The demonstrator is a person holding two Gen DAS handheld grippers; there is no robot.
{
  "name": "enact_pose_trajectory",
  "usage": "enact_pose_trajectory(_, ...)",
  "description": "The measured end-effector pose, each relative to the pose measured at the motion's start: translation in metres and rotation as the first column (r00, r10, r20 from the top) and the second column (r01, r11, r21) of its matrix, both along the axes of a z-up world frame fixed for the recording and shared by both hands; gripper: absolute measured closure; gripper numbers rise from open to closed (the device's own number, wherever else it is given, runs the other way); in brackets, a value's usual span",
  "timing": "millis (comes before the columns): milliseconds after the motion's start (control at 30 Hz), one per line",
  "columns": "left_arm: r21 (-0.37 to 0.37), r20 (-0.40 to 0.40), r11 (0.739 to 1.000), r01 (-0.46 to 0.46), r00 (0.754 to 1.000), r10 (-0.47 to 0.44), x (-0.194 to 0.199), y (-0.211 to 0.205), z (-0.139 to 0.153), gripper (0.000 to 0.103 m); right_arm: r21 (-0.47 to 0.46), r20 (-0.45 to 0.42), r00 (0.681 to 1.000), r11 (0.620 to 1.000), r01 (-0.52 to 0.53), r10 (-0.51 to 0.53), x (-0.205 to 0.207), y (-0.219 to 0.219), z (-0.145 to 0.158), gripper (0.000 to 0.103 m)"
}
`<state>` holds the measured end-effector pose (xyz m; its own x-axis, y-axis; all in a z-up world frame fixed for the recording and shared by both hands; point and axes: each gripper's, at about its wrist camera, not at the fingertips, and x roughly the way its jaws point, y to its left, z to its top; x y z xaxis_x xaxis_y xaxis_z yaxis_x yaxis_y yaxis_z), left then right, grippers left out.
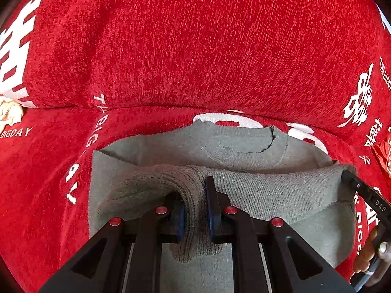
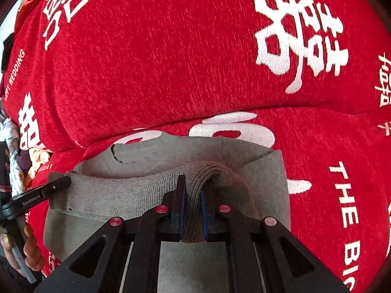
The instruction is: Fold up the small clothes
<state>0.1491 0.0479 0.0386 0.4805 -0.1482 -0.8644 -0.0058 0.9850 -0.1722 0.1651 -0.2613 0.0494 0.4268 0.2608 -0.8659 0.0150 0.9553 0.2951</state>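
Observation:
A small grey knit garment (image 1: 244, 146) lies on a red cover, its neckline toward the far side. My left gripper (image 1: 195, 210) is shut on the garment's ribbed hem near its left corner. My right gripper (image 2: 191, 210) is shut on the same ribbed hem (image 2: 136, 190) near its right corner. The hem is lifted and stretched between the two grippers, over the flat lower layer. The right gripper's finger shows at the right edge of the left wrist view (image 1: 361, 190). The left gripper's finger shows at the left edge of the right wrist view (image 2: 48, 188).
The red cover (image 1: 195, 48) with white characters and "THE BIG DAY" lettering rises into a padded backrest just behind the garment. A crumpled pale cloth (image 1: 9, 112) lies at far left, also showing in the right wrist view (image 2: 14, 151).

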Motion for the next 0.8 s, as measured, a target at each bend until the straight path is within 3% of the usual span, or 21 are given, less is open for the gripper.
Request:
enact_pose_trajectory(467,-0.027,-0.094,0.999,-0.018,0.995,0.015,0.016,0.005,-0.031,0.084,-0.02,-0.053,0.999,1.0,-0.012,0.011,0.015,0.004,-0.024,0.092)
enact_pose_trajectory(800,-0.052,-0.108,0.998,-0.022,0.994,0.016,0.016,0.008,-0.047,0.084,-0.02,-0.094,0.996,1.0,0.006,-0.008,0.021,0.003,-0.044,0.091)
